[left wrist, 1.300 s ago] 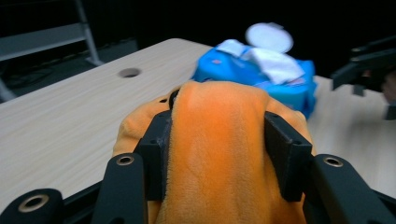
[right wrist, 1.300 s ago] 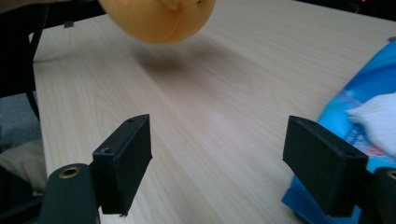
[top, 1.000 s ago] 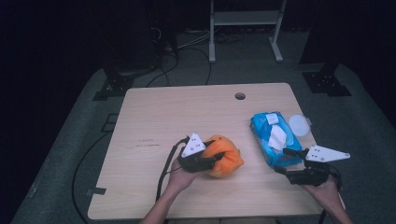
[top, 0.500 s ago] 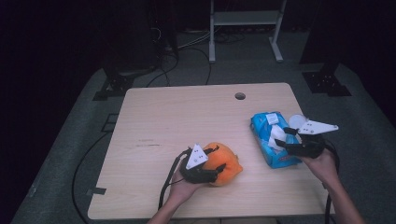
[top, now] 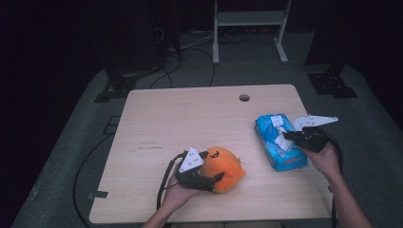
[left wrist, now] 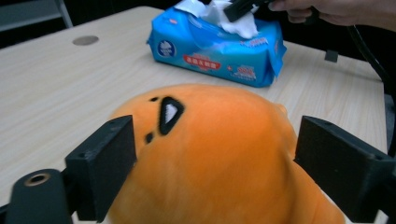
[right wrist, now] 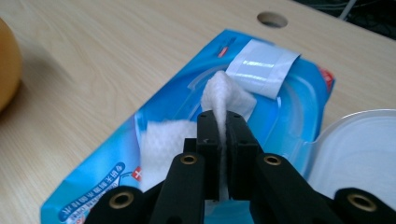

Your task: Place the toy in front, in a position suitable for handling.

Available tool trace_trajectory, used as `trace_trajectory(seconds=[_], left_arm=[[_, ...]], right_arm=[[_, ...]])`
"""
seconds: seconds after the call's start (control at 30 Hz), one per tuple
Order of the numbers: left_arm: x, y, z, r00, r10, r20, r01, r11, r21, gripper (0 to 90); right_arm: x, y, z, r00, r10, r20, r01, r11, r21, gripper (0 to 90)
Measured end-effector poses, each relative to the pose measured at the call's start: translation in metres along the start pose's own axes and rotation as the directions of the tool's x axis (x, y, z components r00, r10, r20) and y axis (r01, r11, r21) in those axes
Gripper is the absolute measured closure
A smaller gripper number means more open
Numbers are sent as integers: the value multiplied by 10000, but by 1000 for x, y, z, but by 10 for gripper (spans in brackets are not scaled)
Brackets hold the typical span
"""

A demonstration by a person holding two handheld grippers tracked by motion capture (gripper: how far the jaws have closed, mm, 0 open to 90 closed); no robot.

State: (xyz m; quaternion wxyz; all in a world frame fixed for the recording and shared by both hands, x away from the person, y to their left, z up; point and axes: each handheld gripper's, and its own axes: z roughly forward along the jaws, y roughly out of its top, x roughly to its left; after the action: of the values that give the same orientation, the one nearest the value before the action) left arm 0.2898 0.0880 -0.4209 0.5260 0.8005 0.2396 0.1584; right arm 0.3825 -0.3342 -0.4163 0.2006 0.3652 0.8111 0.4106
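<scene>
Now, over a pale wooden table (top: 190, 118) with a round cable hole (top: 244, 98) near its far edge, both hands are busy. Right gripper (right wrist: 218, 128) first: its jaws are pinched tight on a white wet wipe (right wrist: 223, 95), which stands up in a peak out of the opening of the blue wipes pack (top: 278, 142); the pack's sticker flap (right wrist: 264, 60) is peeled back, and a clear plastic lid (right wrist: 359, 144) sits just beside the pack on the side away from the toy. The pack lies flat near the table's right edge (in the high view). Over to the left gripper (left wrist: 212, 158): its jaws are spread wide, one on each side of an orange plush toy (top: 225, 166) with a small black face, which rests on the table near the front edge, well apart from the pack. Around the table the room is dark, with grey carpet (top: 71, 156), black cables (top: 190, 52) trailing on the floor, and a white metal stand (top: 247, 28) behind.
</scene>
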Motion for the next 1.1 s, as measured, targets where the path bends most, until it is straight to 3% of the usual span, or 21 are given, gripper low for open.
trace_trajectory(seconds=[0.17,0.23,0.33,0.43,0.53,0.57,0.6,0.7,0.73,0.77,0.8,0.83,0.9,0.93,0.97,1.0,1.1], left_arm=[[12,1,-7,9999,-104,-136,100,9996,-282,156],[17,1,-10,9997,-56,-231,47,9992,-398,195],[23,2,-9,9991,-183,-385,164,9987,-487,211],[32,4,-3,9982,-421,-421,395,9973,-612,218],[37,6,2,9985,-497,-248,481,9971,-588,238],[38,8,5,9983,-559,-186,547,9967,-595,238],[41,10,11,9973,-685,248,696,9965,-457,241],[42,11,19,9954,-641,707,643,9979,4,254],[43,10,21,9927,-752,948,744,9972,111,277],[43,10,21,9927,-752,948,744,9972,111,296],[43,8,21,9882,-865,1264,835,9961,288,313],[43,8,21,9882,-865,1264,835,9961,288,336],[42,4,16,9830,-808,1647,748,9963,424,349],[42,4,16,9830,-808,1647,748,9963,424,353],[40,4,14,9825,-733,1713,659,9966,486,357],[38,2,8,9823,-762,1710,675,9961,561,357],[34,-5,-1,9794,-1058,1718,929,9924,812,346]], right_arm=[[12,9,-21,9988,-276,-397,252,9979,-598,854],[26,13,-31,9955,-614,-716,553,9949,-838,854],[50,20,-43,9846,-957,-1462,742,9865,-1459,854],[79,26,-48,9659,-1461,-2138,1076,9774,-1820,854],[107,32,-46,9363,-1834,-2994,1262,9716,-2004,854],[107,32,-46,9363,-1834,-2994,1262,9716,-2004,854],[124,35,-42,9100,-1943,-3663,1242,9705,-2065,854],[146,38,-30,8652,-2130,-4539,1438,9727,-1823,854],[151,38,-25,8540,-2110,-4757,1440,9742,-1736,853],[151,38,-25,8540,-2110,-4757,1440,9742,-1736,853],[159,37,-13,8503,-2218,-4773,1683,9738,-1528,853],[161,37,-7,8530,-2204,-4731,1740,9747,-1403,852],[165,35,5,8686,-2278,-4400,1958,9736,-1175,850],[165,35,5,8686,-2278,-4400,1958,9736,-1175,850],[168,33,15,8792,-2340,-4150,2082,9722,-1072,846],[169,33,19,8843,-2406,-4002,2165,9706,-1051,839],[172,35,27,8911,-2488,-3794,2243,9685,-1082,789]])
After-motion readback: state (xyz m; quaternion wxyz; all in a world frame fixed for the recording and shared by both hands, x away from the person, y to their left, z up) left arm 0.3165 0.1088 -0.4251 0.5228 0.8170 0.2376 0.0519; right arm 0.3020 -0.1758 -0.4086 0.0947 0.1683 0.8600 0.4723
